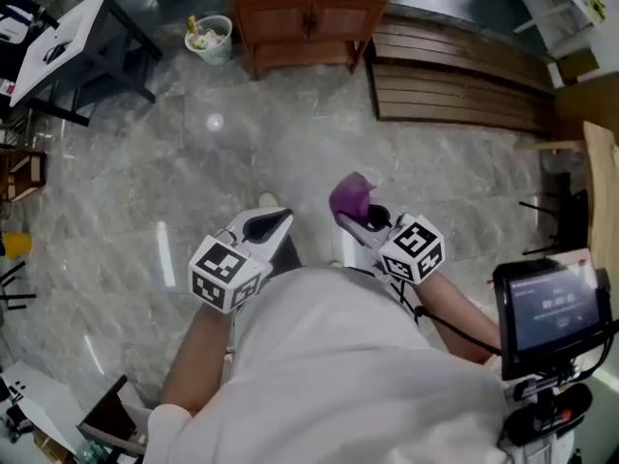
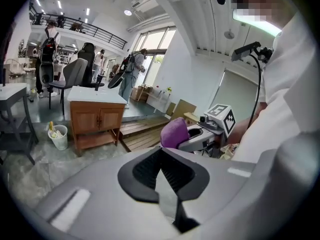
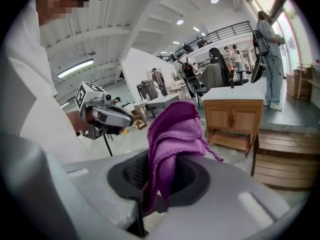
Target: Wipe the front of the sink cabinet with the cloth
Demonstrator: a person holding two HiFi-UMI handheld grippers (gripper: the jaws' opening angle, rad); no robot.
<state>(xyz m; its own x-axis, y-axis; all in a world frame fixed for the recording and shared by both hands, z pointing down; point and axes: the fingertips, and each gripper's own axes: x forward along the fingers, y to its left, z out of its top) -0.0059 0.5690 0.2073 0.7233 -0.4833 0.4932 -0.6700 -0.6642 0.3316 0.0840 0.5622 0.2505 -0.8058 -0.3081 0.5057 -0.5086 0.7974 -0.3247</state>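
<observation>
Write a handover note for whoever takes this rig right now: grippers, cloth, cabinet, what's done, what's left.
Right gripper: shut on the purple cloth, which bunches up out of it.
Left gripper: shut, nothing in it.
Sink cabinet: ahead across the floor, doors closed, well clear of both grippers. A small bin stands beside it.
Done: cloth is gripped.
Left: walk up to the cabinet and wipe its front. The cloth has not touched it yet.
</observation>
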